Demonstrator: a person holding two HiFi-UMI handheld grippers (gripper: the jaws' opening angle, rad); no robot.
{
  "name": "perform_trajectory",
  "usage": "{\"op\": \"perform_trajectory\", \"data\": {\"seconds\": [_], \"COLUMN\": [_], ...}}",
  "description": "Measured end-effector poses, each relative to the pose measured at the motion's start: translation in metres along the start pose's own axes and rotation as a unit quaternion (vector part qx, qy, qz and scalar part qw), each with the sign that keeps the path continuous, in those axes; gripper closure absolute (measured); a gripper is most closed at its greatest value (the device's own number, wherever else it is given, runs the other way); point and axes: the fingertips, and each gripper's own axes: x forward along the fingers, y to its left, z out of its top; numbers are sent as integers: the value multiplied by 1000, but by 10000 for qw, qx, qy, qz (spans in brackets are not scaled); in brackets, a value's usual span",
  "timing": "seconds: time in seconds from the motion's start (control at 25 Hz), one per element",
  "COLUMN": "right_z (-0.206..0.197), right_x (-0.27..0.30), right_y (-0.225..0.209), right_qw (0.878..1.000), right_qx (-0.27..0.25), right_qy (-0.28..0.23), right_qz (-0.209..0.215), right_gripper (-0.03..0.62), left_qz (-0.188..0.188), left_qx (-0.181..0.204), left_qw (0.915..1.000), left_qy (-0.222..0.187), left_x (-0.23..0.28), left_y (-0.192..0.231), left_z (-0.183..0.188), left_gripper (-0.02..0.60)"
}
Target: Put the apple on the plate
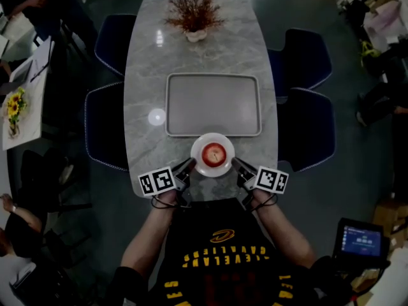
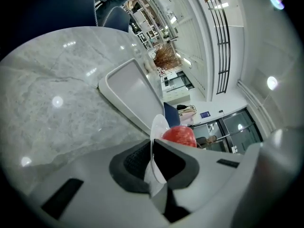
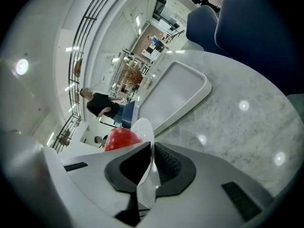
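Apple (image 1: 214,152) on plate (image 1: 213,170), tray (image 1: 213,104) just behind, plant (image 1: 194,11) beyond

right gripper (image 3: 152,151) jaws clamped on white plate (image 3: 142,127) rim, red apple (image 3: 121,137) on it; grey tray (image 3: 176,95) beyond on marble table (image 3: 237,127), blue chairs (image 3: 237,13) behind.

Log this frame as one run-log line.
apple on plate | left gripper shut on plate rim | right gripper shut on plate rim | plate at tray near edge
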Motion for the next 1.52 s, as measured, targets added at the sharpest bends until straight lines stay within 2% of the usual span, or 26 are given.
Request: {"op": "perform_trajectory", "data": {"seconds": [0.28, 0.56, 0.88, 0.96, 1.04, 1.08, 1.36, 1.52], "right_z": [24, 52, 75, 88, 105, 112, 110, 126], "right_x": [-3, -9, -17, -14, -10, -9, -8, 8], "right_y": [22, 40, 57, 65, 83, 87, 77, 96], "right_qw": [9992, 9977, 9968, 9965, 9932, 9918, 9957, 9899], "right_qx": [219, 228, 307, 144, -405, -525, -71, -631], "right_qy": [-225, -475, -723, -775, -832, -852, -880, -827], "right_qz": [254, 428, 169, 284, 712, 791, 291, 961], "right_gripper": [562, 562, 562, 562, 562, 562, 562, 562], "left_qz": [-497, -903, -1217, -1257, -1295, -1316, -1379, -1281], "left_qx": [68, 199, 419, 451, 450, 436, 383, 379], "left_qw": [9986, 9956, 9916, 9909, 9904, 9902, 9894, 9906], "left_qy": [-139, -165, -143, -148, -164, -176, -250, -288], "left_x": [-1, 2, 1, 6, 9, 11, 8, 13], "left_y": [-32, -64, -90, -96, -102, -106, -105, -102], "left_z": [27, 49, 75, 84, 92, 95, 104, 112], "left_gripper": [563, 566, 568, 568, 568, 568, 568, 568]}}
